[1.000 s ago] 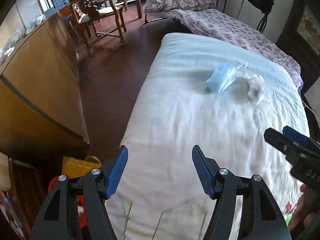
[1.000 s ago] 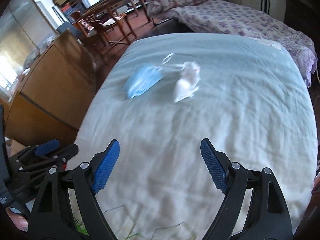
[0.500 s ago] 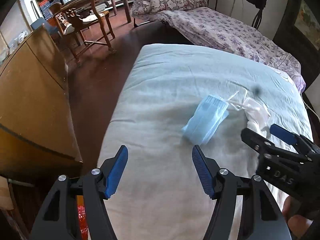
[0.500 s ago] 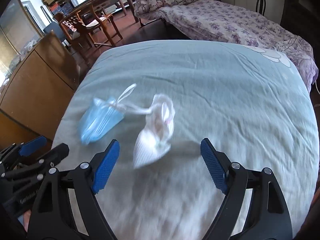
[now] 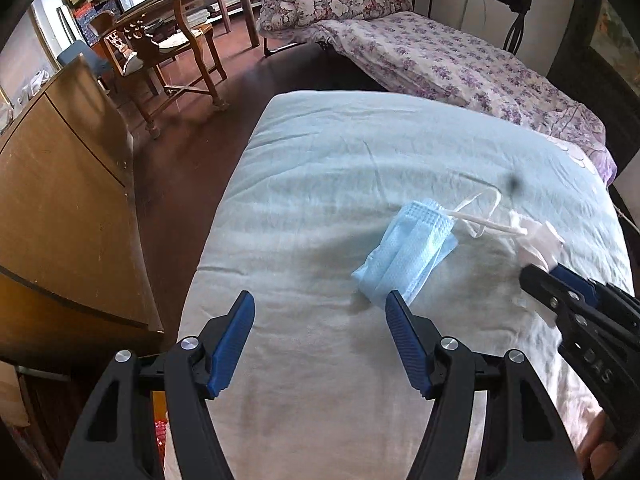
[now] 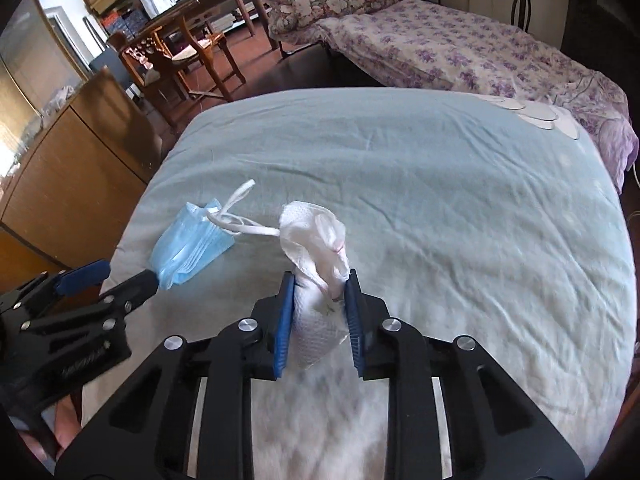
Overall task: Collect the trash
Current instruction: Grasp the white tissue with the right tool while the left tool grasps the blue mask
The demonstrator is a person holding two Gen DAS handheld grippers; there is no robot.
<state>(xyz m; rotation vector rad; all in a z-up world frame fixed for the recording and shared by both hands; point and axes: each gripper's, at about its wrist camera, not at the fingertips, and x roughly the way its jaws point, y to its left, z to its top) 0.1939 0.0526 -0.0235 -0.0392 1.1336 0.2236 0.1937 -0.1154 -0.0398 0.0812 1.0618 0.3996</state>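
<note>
The right tool [image 6: 318, 300] has its blue pads pressed against both sides of a crumpled white tissue [image 6: 316, 248] that lies on the pale blue bed [image 6: 460, 208], so the step in hand looks like the first pick-up, and the next move calls for a lift clear of the cover. The left tool [image 5: 320, 340] hangs low over the near edge with its fingers wide apart, the right one touching a corner of the blue face mask [image 5: 408, 256] (its white ear loop runs toward the tissue and may drag along). Both tools reach forward, nearly level, from the bed's near side.
</note>
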